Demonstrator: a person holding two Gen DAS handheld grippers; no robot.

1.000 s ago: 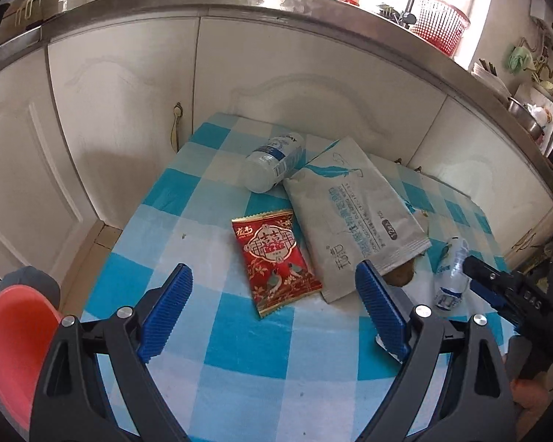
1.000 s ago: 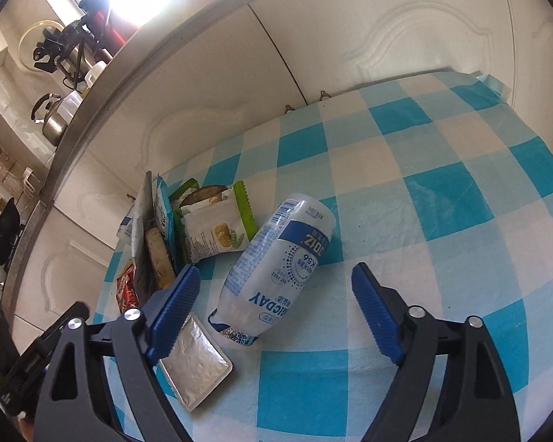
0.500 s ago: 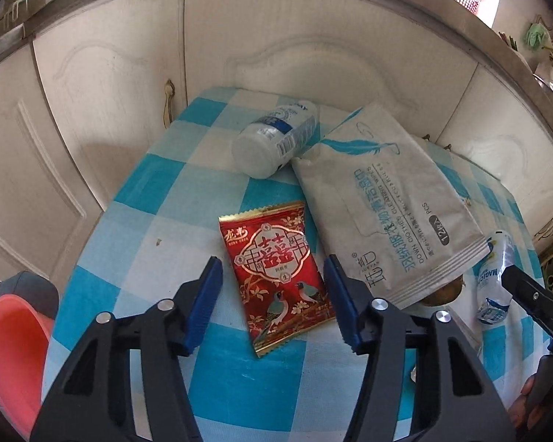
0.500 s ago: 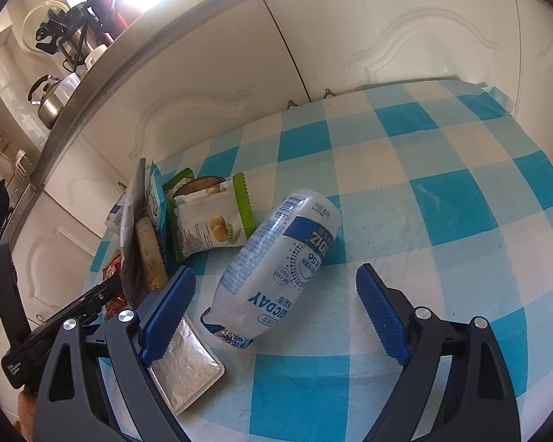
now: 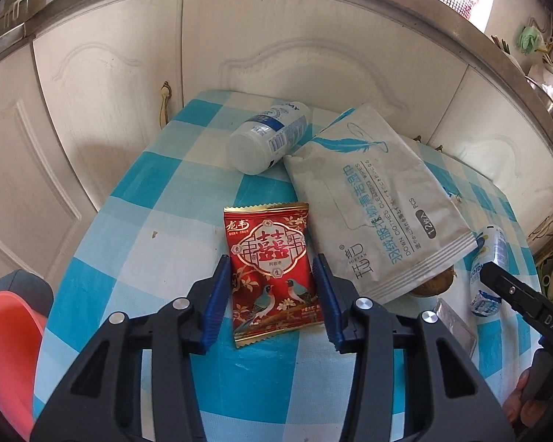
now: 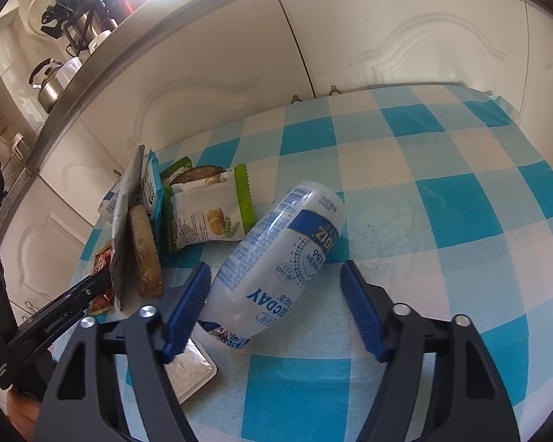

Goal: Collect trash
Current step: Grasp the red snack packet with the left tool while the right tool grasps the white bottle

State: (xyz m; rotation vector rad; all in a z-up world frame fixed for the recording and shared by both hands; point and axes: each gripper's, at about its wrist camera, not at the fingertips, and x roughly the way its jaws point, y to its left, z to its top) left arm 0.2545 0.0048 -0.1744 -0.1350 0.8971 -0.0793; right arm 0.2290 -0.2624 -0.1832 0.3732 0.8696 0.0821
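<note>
The only container in sight is an orange-red bin [image 5: 7, 342] at the lower left of the left view, beside the table [image 5: 103, 243] with its blue-and-white check cloth; what it holds cannot be made out. On the cloth lie a red snack packet [image 5: 272, 265], a grey wipes pack [image 5: 376, 206] touching its right edge, a white bottle [image 5: 267, 136] on its side behind them, and a small foil tray [image 5: 455, 326]. The left tool [image 5: 271, 296] has narrowed markedly since a second ago: its blue fingers [image 5: 214, 302] now flank the lower half of the red packet, close to its edges but not clearly pressing it. The right tool [image 6: 272, 313] is spread wide over a second white bottle [image 6: 276, 258] lying on its side, the left finger just beside it, the right one well apart; it sits closer to the bottle than before. A green biscuit wrapper [image 6: 210, 213] lies just beyond.
</note>
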